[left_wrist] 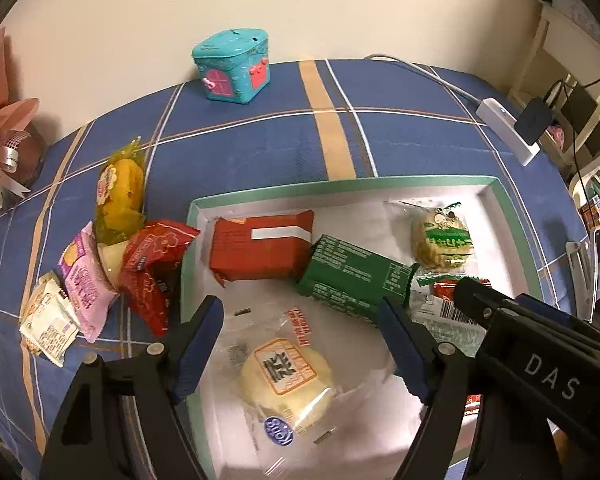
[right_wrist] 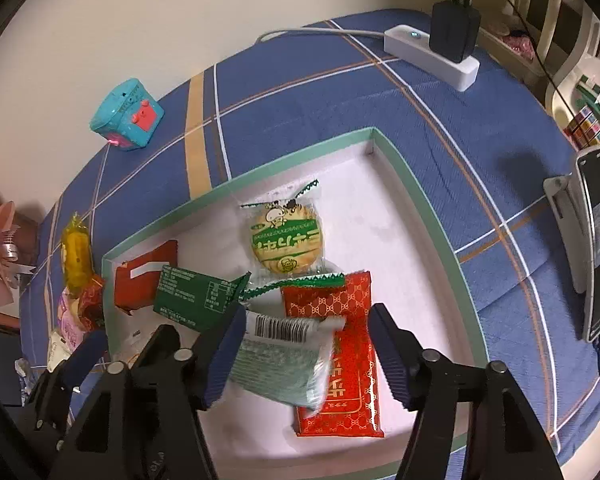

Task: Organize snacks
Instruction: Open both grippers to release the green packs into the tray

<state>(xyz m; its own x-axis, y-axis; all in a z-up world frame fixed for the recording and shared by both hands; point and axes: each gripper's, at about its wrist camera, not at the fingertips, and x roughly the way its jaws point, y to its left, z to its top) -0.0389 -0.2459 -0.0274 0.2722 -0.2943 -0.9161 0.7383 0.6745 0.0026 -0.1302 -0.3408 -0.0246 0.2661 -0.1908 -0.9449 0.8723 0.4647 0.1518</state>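
Both grippers hang steeply over a shallow white box with a green rim on the blue plaid counter, each at the release end of a drop-off.

The left gripper is spread wide; a clear-wrapped pale round bun lies on the box floor between its blue pads, and neither pad presses on it. The right gripper is spread too. A pale green packet with a barcode sits between its pads, blurred and tilted — seemingly dropping or just settling onto the red patterned packet beneath. Its left edge is close against the left pad; I cannot tell whether it touches.

Already in the box are a red brick-shaped pack, a dark green pack leaning against it, and a round rice cracker in a green-printed wrapper.

Outside the box, just left of it, wait a yellow jelly-like pouch, a red crinkled pouch, a pink packet and a small white sachet, heaped together.

The next move likely calls for lifting both grippers clear without snagging the loose wrappers, then sending the left one to that heap — the red pouch is nearest the box wall and stands highest, so it looks the easiest pinch.
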